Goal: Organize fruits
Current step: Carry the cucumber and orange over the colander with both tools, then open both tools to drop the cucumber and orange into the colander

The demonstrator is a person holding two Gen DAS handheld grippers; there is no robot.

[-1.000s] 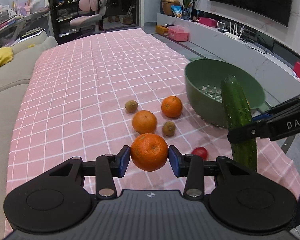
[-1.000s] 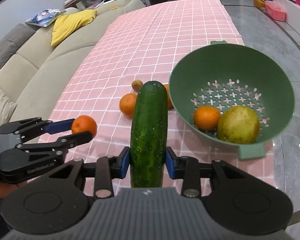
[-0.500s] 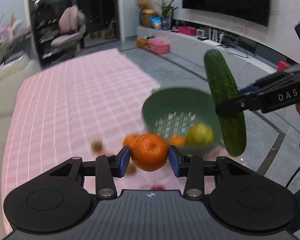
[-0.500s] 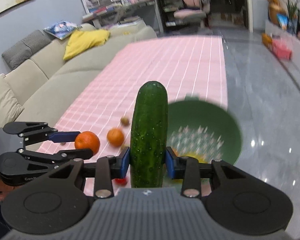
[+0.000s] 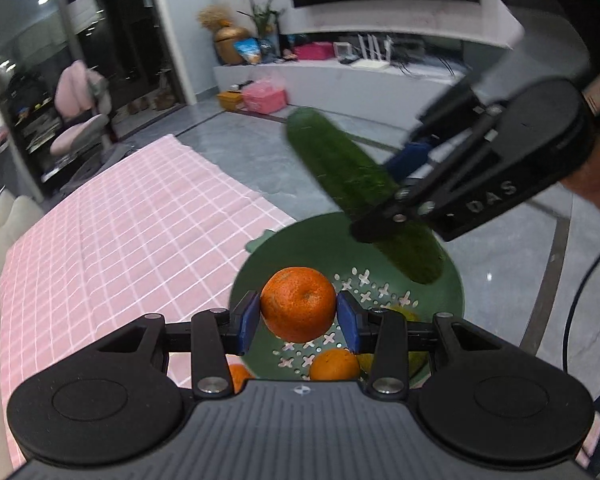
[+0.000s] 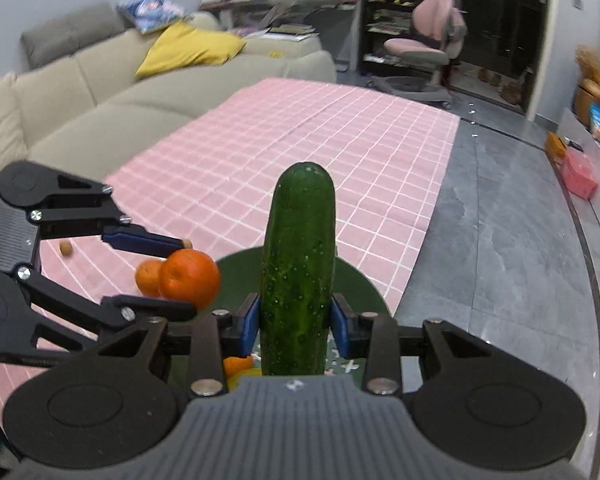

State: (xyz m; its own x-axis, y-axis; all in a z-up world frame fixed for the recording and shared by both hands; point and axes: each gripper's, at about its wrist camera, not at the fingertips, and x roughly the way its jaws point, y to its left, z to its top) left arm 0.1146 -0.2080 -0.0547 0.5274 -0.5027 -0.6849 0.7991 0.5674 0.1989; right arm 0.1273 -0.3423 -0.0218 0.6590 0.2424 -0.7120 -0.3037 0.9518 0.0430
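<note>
My left gripper [image 5: 298, 318] is shut on an orange [image 5: 298, 304] and holds it above the near rim of the green colander [image 5: 450, 280]. My right gripper [image 6: 296, 326] is shut on a cucumber [image 6: 298, 264] and holds it over the colander [image 6: 236, 280]; the cucumber [image 5: 360, 192] slants over the bowl in the left wrist view. Inside the colander lie another orange [image 5: 334, 364] and a yellow-green fruit [image 5: 414, 356], mostly hidden. In the right wrist view the left gripper [image 6: 180, 276] holds its orange [image 6: 190, 278] just left of the cucumber.
The pink checked tablecloth [image 6: 300, 148] covers the table; its right edge drops to a grey floor [image 6: 500, 240]. A loose orange [image 6: 148, 278] and a kiwi [image 6: 65, 248] lie on the cloth left of the colander. A beige sofa [image 6: 100, 100] runs along the table's left.
Both grippers have risen and moved over the colander, carrying the orange and the cucumber. The loose fruit on the cloth has dropped below and behind the left gripper's view.
</note>
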